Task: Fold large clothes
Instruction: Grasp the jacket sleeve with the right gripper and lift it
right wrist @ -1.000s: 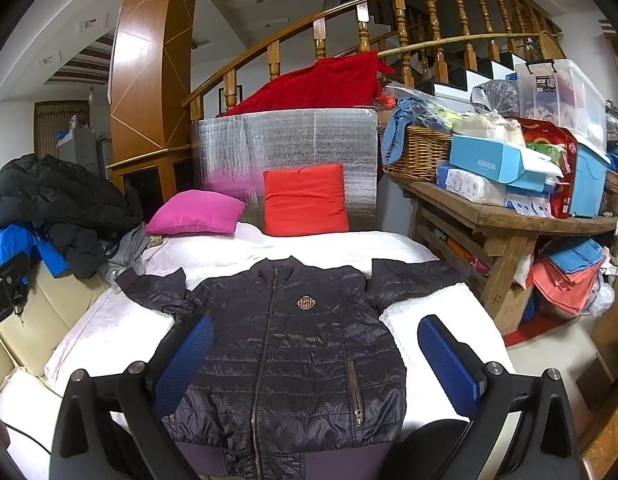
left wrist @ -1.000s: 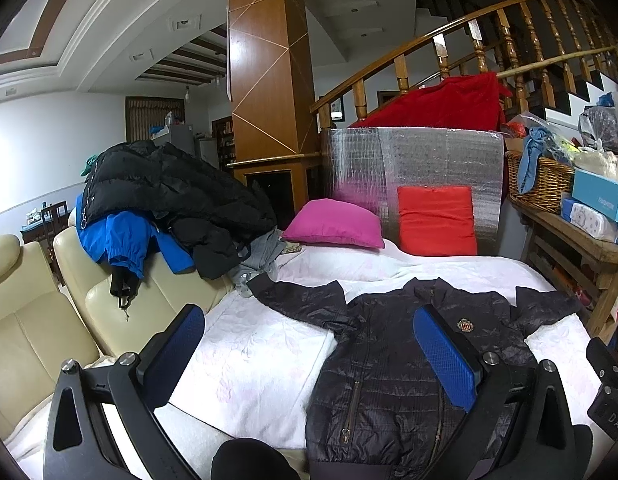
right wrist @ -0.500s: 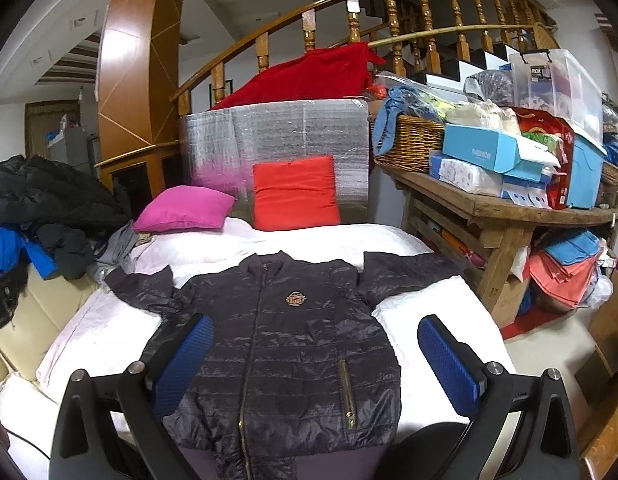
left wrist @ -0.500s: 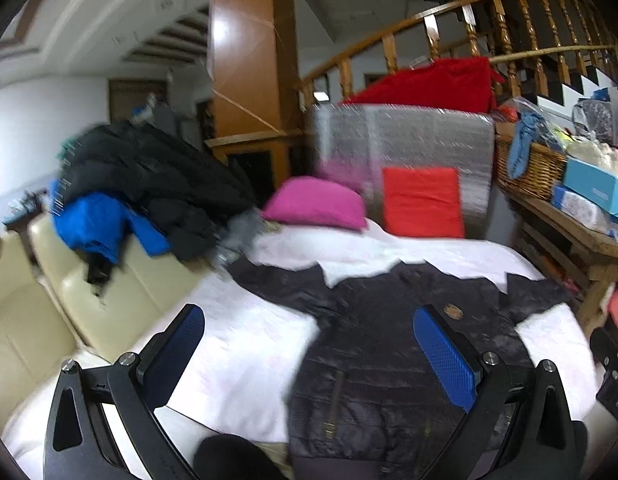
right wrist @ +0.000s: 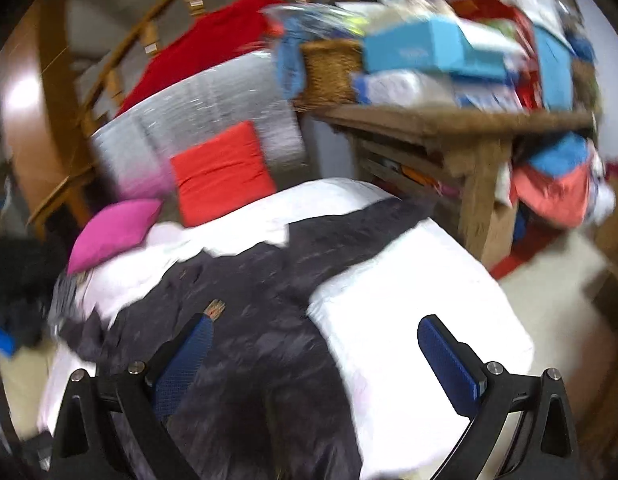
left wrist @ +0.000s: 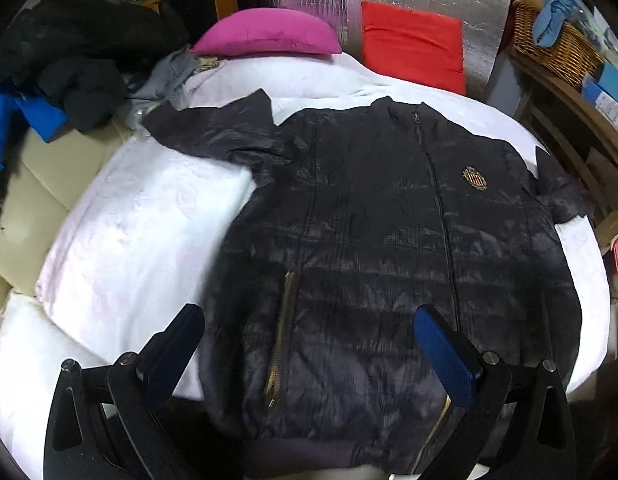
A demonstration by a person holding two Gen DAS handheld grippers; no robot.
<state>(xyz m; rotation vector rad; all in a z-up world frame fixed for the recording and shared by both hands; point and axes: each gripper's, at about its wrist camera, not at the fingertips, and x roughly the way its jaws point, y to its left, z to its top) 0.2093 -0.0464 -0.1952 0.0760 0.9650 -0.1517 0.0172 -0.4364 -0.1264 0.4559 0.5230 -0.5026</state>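
Black quilted jacket (left wrist: 389, 248) lies flat, front up and zipped, sleeves out, on the white bedding (left wrist: 121, 240). Left gripper (left wrist: 309, 348) above its hem, fingers wide apart, empty. Right gripper (right wrist: 317, 356) over the jacket's sleeve-side edge, fingers apart, empty. Pink cushion (left wrist: 265, 38) and red cushion (left wrist: 413, 48) beyond the collar.

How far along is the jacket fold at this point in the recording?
Done: the dark jacket lies spread flat, front up and zipped, on the white bedding, sleeves out to the sides. In hand: nothing; the left gripper and right gripper are both open above the jacket's lower part, not gripping. Left: every fold; neither the sleeves nor the body are folded in.
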